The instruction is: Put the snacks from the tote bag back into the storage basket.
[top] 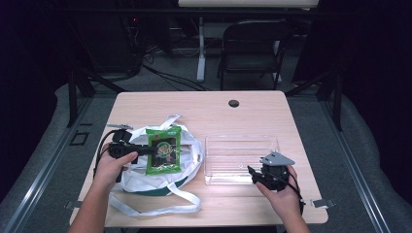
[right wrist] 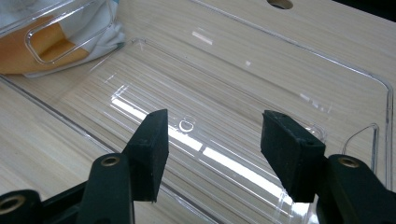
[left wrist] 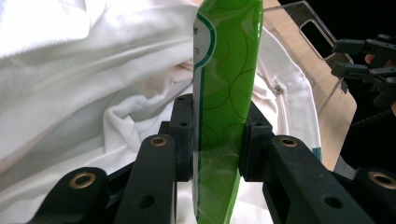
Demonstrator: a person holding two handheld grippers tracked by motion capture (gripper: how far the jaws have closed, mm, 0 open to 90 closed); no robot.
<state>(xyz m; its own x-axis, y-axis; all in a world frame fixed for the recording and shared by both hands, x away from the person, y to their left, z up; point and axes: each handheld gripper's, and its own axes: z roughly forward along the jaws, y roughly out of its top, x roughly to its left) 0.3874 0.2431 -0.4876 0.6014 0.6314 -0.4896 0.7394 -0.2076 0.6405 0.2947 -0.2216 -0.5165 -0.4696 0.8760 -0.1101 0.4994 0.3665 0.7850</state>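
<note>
Seen from above: a wooden table [top: 252, 114], bare along its far half. At left, a white cloth bag [top: 145, 179], straps trailing toward the near edge. At right, a clear plastic tray [top: 241, 141], empty, just beside the bag. On the bag, a green packet [top: 164, 149], pinched at its edge by the left gripper [left wrist: 218, 135], jaws closed tight on it. Right gripper [right wrist: 212, 140] parted wide, holding nothing, poised at the tray's near rim. Probably best lifted clear of the straps, then carried over the tray wall.
</note>
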